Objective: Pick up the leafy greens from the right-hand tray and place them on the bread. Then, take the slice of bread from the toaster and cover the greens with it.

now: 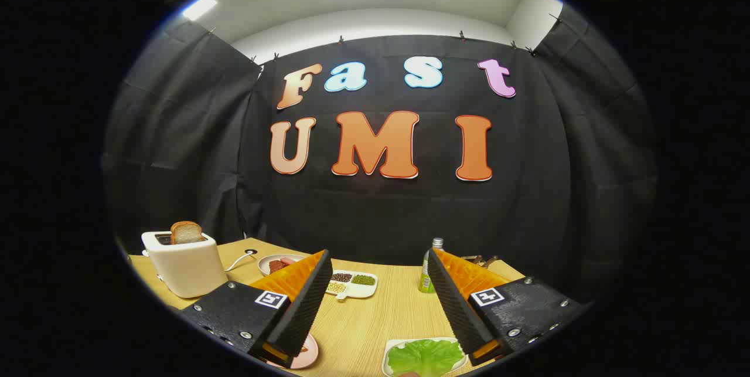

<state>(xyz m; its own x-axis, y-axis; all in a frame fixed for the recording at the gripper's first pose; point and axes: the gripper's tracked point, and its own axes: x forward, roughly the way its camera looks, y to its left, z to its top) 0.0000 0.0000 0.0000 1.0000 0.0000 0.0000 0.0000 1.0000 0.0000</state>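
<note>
Leafy greens [426,356] lie flat on their white tray [391,349], below and slightly toward my right finger; my gripper [375,283] is spread wide, holding nothing, so I must tip down.

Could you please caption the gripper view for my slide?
Open claw hovers above leafy greens on their tray; bread slice waits in toaster.

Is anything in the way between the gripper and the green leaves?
No. The leafy greens lie on their white tray, close below and between the open fingers of the hand-held gripper. Only bare wooden table lies around them. The bottle and divided dish stand beyond.
</note>
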